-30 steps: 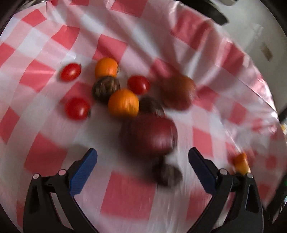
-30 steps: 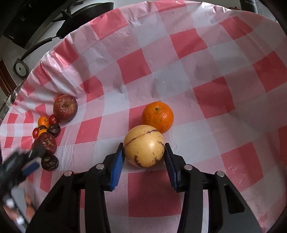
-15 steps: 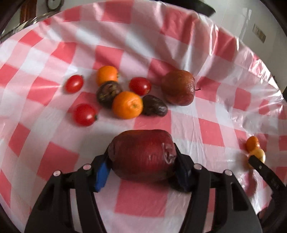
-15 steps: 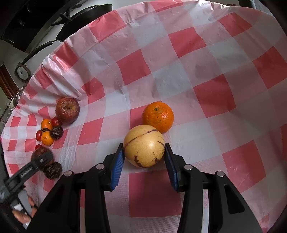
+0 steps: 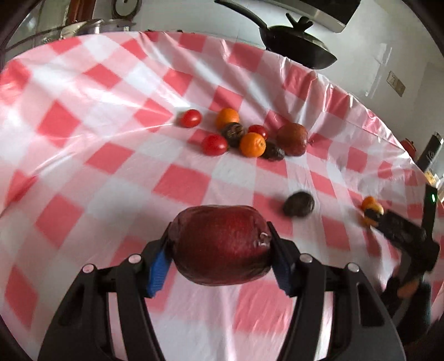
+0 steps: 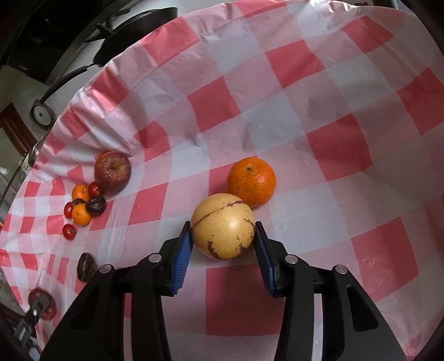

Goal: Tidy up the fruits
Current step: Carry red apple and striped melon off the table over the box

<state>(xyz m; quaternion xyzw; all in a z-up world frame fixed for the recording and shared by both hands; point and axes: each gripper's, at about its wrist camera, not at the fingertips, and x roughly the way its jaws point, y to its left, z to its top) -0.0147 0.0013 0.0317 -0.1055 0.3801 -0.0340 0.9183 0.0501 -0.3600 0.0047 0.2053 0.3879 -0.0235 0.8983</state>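
My left gripper is shut on a large dark red apple, held just above the checked cloth. Farther back lies a cluster of cherry tomatoes, small oranges, dark wrinkled fruits and a second red apple. One dark fruit lies alone to the right. My right gripper is shut on a yellow round fruit with brown marks, resting on the cloth beside a big orange. The same cluster shows at the left of the right wrist view.
A red-and-white checked tablecloth covers the table. A black pan sits past the far edge, with metal pots at the back left. The right gripper's body shows at the right of the left wrist view.
My left gripper closed on the dark red apple and pulled back with it, away from the cluster. The lone dark fruit stays on the cloth. The right gripper kept still on the yellow fruit.
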